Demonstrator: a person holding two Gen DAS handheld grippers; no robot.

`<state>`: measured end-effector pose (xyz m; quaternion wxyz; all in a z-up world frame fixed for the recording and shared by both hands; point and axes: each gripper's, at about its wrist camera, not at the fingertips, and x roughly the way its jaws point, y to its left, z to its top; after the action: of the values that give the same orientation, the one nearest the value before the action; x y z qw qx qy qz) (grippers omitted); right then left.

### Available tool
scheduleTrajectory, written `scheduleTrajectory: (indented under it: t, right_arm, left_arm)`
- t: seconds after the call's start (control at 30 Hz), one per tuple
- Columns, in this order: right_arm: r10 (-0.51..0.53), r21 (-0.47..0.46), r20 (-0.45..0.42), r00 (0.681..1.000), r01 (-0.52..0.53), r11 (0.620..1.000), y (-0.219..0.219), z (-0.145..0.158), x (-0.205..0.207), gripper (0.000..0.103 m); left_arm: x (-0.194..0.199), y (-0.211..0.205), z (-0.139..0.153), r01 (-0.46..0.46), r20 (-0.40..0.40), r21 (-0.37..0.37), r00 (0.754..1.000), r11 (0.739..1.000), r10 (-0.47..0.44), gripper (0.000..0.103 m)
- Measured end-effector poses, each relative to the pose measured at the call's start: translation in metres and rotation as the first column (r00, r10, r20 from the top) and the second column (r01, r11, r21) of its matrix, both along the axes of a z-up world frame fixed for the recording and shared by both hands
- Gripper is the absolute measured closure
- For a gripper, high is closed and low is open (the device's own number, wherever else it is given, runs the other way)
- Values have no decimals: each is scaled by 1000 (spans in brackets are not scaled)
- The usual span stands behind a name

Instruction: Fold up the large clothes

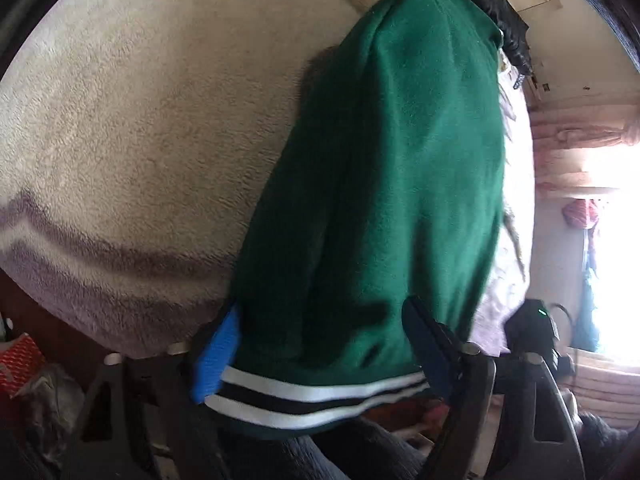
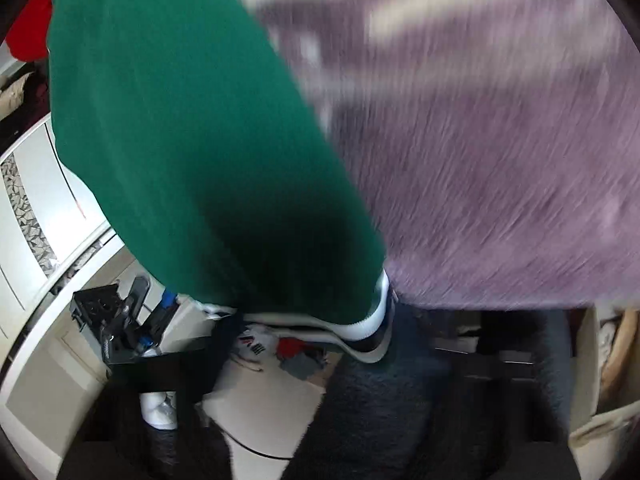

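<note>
Green jacket (image 1: 380, 180) = matt soft fleece w/ ribbed knit hem; blanket (image 1: 140, 120) = fuzzy, shaggy plush cloth.

Left gripper (image 1: 324, 354): black frame, silver screws at the finger bases, bright blue pads on the fingers (image 1: 218, 352). Right gripper (image 2: 308, 320): black body, mostly blurred and hidden.

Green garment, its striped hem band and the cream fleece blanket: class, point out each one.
Green garment (image 1: 392, 168), left wrist view, middle of its body.
Striped hem band (image 1: 320, 398), left wrist view, black stripe.
Cream fleece blanket (image 1: 152, 112), left wrist view, bare pile.
</note>
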<state>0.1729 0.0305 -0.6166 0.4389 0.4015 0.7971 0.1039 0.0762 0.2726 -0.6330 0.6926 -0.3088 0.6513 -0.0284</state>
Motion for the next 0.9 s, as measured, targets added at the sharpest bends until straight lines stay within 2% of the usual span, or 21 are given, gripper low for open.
scheduleTrajectory:
  t: [0.03, 0.07, 0.1, 0.13, 0.2, 0.27, 0.3, 0.33, 0.37, 0.4, 0.43, 0.47, 0.53, 0.63, 0.7, 0.8, 0.83, 0.87, 0.9]
  right_arm:
    - [13, -42, 25, 1000, -12, 999, -1, 3, -2, 70]
    - [15, -72, 27, 1000, -13, 997, -4, 4, -6, 82]
    - [-12, -79, 22, 1000, 13, 997, -10, 4, -10, 91]
    - [-42, -79, 17, 999, 43, 996, -18, 5, -17, 94]
    - [-18, -118, 37, 999, 22, 993, -21, 7, -20, 95]
    - [25, -124, 53, 998, -19, 992, -18, 13, -18, 95]
    - [40, -108, 64, 997, -33, 994, -17, 14, -16, 92]
    - [50, -80, 70, 996, -44, 996, -16, 17, -13, 89]
    - [53, -60, 69, 996, -49, 997, -15, 18, -6, 74]
    - [52, -40, 69, 996, -50, 998, -19, 18, -3, 42]
    - [31, -12, 81, 996, -31, 999, -26, 15, -3, 24]
    - [1, 15, 96, 995, -2, 1000, -34, 11, -2, 3]
    - [-47, 101, 90, 995, 38, 994, -37, -4, 1, 3]
    - [-51, 164, 78, 996, 38, 986, -33, -26, 4, 0]
    - [-74, 197, 67, 995, 59, 979, -29, -33, 2, 0]
    - [-129, 225, 78, 989, 109, 968, -26, -34, -5, 0]
    - [-144, 229, 76, 987, 124, 966, -22, -36, -8, 0]
    - [-161, 234, 74, 984, 140, 962, -18, -39, -12, 5]
    - [-178, 231, 65, 982, 159, 960, -18, -37, -14, 14]
  left_arm:
    - [2, 2, -1, -7, -17, 22, 1000, 1000, 8, 72]
    - [1, 6, -1, -23, -10, 8, 1000, 1000, 24, 78]
    - [0, 9, 0, -24, 5, -1, 1000, 1000, 24, 79]
    - [-4, 10, -1, -9, 10, -5, 1000, 1000, 10, 80]
    - [-10, 10, -5, 9, 14, -6, 1000, 1000, -9, 80]
    - [-9, 16, 0, -11, 4, -42, 1000, 999, 11, 76]
    - [-9, 20, 1, -23, -5, -70, 1000, 997, 23, 75]
    - [-8, 25, 1, -37, -14, -112, 999, 993, 36, 70]
    - [-10, 31, 4, -53, -11, -156, 999, 986, 51, 57]
    - [-13, 37, 4, -62, 11, -200, 998, 978, 66, 47]
    - [-17, 41, 5, -62, 24, -209, 997, 976, 68, 25]
    - [-20, 42, 1, -51, 32, -197, 998, 979, 58, 19]
    - [-21, 38, -20, -5, 12, -200, 1000, 980, 8, 19]
    - [-14, 15, -52, 62, -40, -276, 996, 959, -76, 19]
    - [-6, 2, -59, 115, -20, -263, 992, 958, -125, 18]
    - [-1, -4, -57, 125, -4, -235, 992, 964, -129, 18]
    - [-2, -5, -53, 129, 8, -219, 991, 967, -130, 22]
    - [-4, -6, -48, 136, 14, -179, 991, 974, -135, 36]
    - [-4, -10, -43, 143, 18, -142, 990, 979, -142, 43]
